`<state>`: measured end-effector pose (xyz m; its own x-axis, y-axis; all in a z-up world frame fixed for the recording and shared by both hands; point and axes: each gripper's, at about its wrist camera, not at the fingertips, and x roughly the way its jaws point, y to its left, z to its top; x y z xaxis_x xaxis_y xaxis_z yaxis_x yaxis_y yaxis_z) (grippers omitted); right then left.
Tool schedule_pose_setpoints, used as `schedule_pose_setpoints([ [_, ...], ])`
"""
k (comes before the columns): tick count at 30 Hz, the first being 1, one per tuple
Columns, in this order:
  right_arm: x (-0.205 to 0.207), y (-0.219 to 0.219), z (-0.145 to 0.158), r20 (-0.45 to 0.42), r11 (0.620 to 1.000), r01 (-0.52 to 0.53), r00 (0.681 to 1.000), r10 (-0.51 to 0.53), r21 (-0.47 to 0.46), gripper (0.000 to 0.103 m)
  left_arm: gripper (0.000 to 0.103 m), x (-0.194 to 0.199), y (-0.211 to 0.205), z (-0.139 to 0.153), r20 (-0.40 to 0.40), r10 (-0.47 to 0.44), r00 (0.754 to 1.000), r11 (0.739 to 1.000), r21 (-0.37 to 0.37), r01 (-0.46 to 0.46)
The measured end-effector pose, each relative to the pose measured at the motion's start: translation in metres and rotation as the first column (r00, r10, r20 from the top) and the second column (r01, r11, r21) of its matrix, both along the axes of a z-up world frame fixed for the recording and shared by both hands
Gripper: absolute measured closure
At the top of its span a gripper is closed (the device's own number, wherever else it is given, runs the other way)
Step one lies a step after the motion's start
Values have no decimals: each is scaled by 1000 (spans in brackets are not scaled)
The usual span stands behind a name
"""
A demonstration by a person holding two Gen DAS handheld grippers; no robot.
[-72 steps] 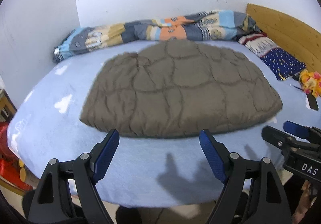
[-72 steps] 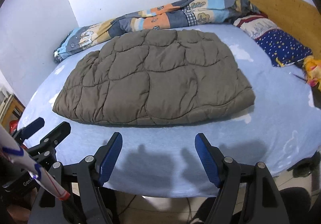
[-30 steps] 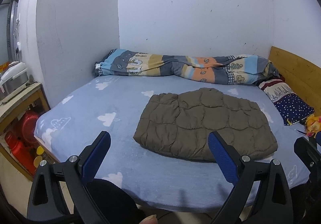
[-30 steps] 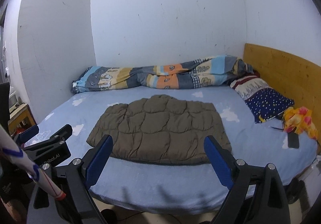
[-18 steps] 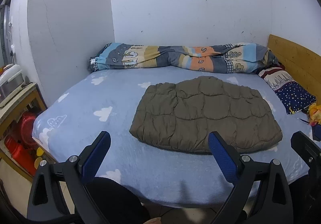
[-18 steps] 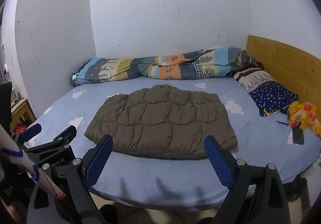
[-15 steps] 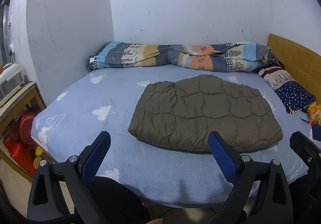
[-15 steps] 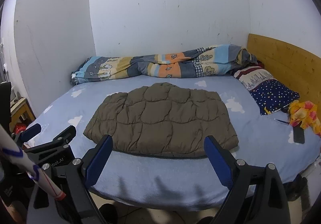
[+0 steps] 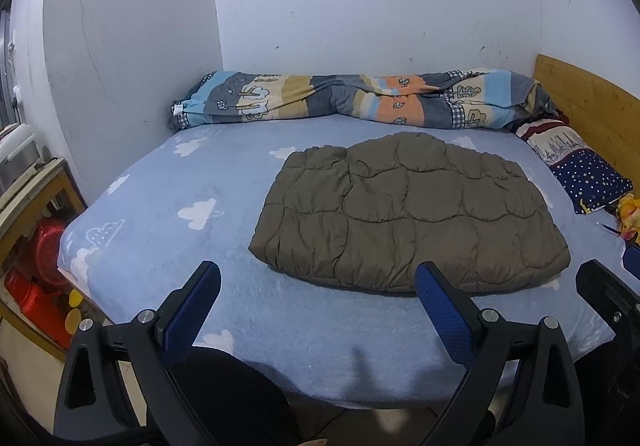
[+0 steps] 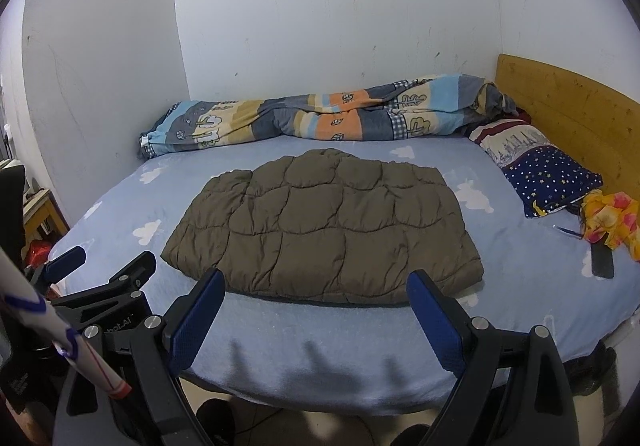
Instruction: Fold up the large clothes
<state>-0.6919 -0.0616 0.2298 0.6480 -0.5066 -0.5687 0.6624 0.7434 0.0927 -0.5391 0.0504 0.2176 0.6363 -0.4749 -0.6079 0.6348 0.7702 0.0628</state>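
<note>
Blue bed sheet [image 9: 168, 246] with white cloud prints, spread across the whole mattress. Wooden headboard [image 10: 560, 106] along the sheet's right edge. Rolled patchwork duvet [image 9: 360, 98] in blue, orange, tan and grey, lying against the wall at the sheet's far edge.

Brown quilted jacket [image 9: 408, 214] lying flat near the middle of the sheet, nearer the headboard side than the open side. Folded into a compact, thick bundle with a rounded far edge and a straighter near edge. Puffy panels marked by curved stitch lines, matte olive-brown fabric, a darker seam showing along the near edge in the right wrist view [image 10: 324, 222]. Sleeves not visible from either camera.

Star-print pillow [image 10: 548, 174] on the sheet beside the headboard, well apart from the jacket. Yellow and pink cloth [image 10: 612, 222] just in front of the pillow.

Left gripper [image 9: 316, 306] hanging off the sheet's near edge, blue pads spread wide, holding nothing. Right gripper [image 10: 316, 314] likewise spread wide and empty, short of the jacket's near edge.
</note>
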Motion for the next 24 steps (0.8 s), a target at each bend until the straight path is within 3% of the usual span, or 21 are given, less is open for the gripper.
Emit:
schedule_pose_setpoints([
  [24, 12, -4, -9, -19, 1000, -9, 1000, 10, 20, 8, 6, 9, -4, -7, -11, 2, 1000, 1000, 22, -2],
])
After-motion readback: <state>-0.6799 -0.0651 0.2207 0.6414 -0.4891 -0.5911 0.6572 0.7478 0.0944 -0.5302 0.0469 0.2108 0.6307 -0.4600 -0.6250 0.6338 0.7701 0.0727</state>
